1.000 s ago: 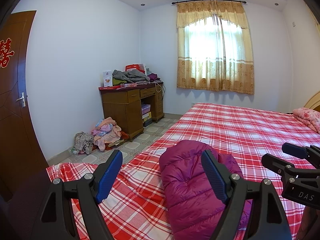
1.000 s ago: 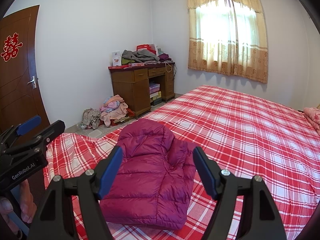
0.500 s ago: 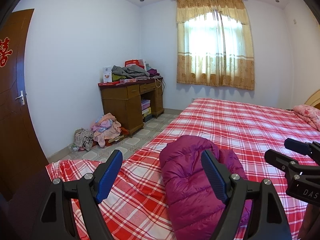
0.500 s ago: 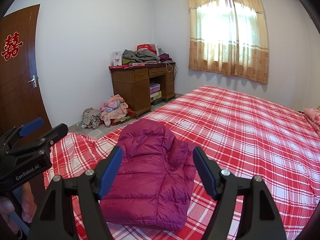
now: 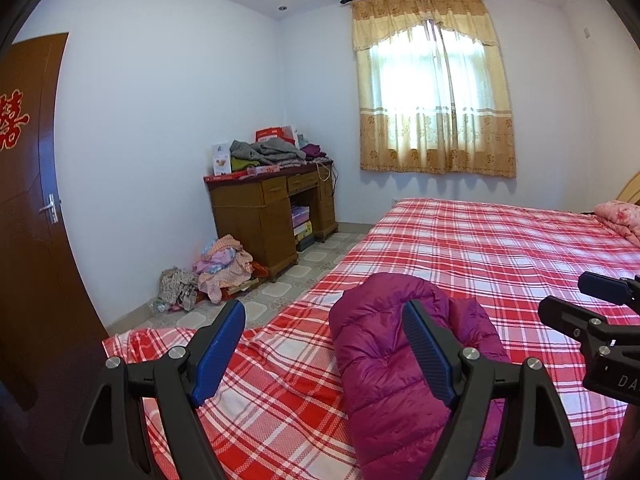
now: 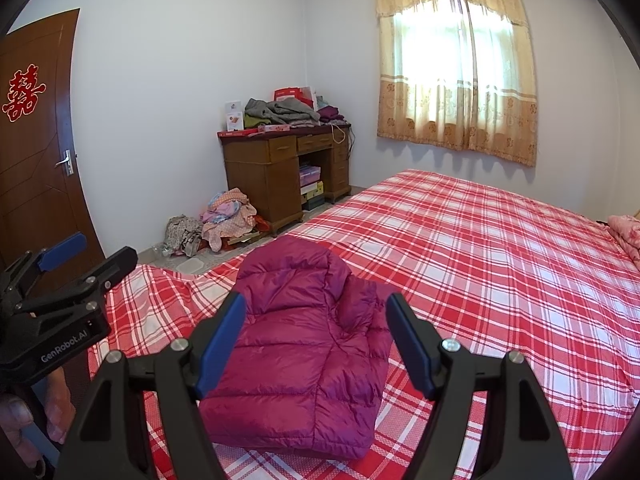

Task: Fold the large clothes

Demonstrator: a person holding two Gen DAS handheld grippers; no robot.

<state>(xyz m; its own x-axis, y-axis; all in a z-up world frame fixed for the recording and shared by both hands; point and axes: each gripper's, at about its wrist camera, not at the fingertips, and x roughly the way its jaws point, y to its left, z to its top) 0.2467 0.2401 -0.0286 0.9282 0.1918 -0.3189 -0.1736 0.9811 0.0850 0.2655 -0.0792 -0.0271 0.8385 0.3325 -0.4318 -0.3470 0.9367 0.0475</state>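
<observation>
A magenta puffer jacket [image 6: 304, 344] lies folded into a compact bundle near the foot corner of the bed, also seen in the left wrist view as the jacket [image 5: 384, 360]. My right gripper [image 6: 316, 328] hovers above it, open, with nothing between its blue pads. My left gripper [image 5: 324, 344] is open too, held over the bedsheet to the left of the jacket, touching nothing. Each gripper shows at the edge of the other's view: the left gripper [image 6: 84, 256] and the right gripper [image 5: 576, 300].
The bed [image 6: 480, 248] carries a red plaid sheet, with a pink quilt [image 5: 620, 216] at its far right. A wooden desk [image 6: 280, 168] piled with clothes stands by the wall, a clothes heap [image 6: 224, 220] on the floor beside it. A brown door [image 6: 36, 152] is at left.
</observation>
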